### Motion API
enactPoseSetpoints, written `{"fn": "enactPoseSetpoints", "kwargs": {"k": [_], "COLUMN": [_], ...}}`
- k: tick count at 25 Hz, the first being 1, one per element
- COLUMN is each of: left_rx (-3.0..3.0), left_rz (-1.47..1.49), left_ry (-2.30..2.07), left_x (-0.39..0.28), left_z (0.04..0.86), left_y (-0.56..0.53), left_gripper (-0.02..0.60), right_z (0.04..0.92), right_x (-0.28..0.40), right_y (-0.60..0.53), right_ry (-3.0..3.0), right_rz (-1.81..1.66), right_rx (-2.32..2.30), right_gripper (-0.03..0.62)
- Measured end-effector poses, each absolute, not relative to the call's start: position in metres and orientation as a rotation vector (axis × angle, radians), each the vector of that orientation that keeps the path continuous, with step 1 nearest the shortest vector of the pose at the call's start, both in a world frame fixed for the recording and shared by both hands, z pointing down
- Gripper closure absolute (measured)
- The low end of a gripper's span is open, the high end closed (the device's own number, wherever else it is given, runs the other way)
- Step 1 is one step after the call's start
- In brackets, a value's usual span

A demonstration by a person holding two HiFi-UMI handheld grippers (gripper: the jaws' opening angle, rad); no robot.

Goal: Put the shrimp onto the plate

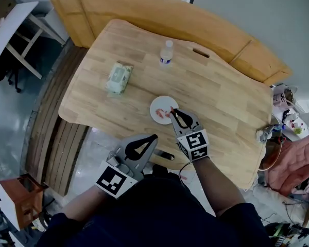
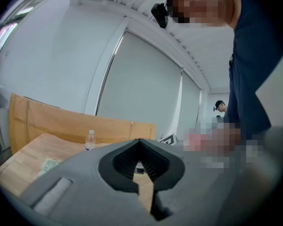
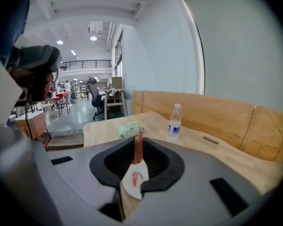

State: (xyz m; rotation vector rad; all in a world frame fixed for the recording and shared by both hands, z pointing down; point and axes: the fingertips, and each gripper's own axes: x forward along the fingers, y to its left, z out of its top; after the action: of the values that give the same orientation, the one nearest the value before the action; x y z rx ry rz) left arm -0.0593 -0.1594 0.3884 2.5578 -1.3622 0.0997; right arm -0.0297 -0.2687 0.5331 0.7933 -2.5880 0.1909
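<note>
The right gripper (image 1: 173, 110) is seen just below the centre of the head view, its jaws clamped on a shrimp (image 3: 138, 149); in the right gripper view the shrimp is pinched by its lower part and sticks up past the jaw tips. It is held directly over the white plate (image 1: 157, 106), judged so that release drops it onto the dish and not the table (image 1: 221, 96). A second shrimp (image 1: 167, 115) is already lying on the plate, at its lower right. Whether the held shrimp touches the plate cannot be told. The right forearm is stretched forward from the lower right of the head view, gripper pointed up-left and tilted down toward the plate. The left gripper (image 1: 154, 136) is parked lower left of centre, off the table's near edge, jaws together on nothing, probably held back to stay clear. Its forearm is bent in close to the body and its tip is pointed up-right. A water bottle (image 1: 166, 53) and a wipes pack (image 1: 118, 77) are set higher in the frame, well apart from the plate.
</note>
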Motion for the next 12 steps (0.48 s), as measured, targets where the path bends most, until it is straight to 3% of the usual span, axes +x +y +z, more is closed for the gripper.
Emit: {"fn": "enactPoseSetpoints", "kwargs": {"k": [12], "left_rx": [2.476], "left_rz": [0.113], "left_ry": [-1.445], "left_x": [-0.080], "left_z": [0.399], "left_y": [-0.169], "left_gripper": [0.578], "right_z": [0.642], "right_x": [-0.048], "right_y": [-0.317], "right_ry": [-2.369], "right_rz": [0.165], "right_rx": [0.639], "right_gripper": [0.533]}}
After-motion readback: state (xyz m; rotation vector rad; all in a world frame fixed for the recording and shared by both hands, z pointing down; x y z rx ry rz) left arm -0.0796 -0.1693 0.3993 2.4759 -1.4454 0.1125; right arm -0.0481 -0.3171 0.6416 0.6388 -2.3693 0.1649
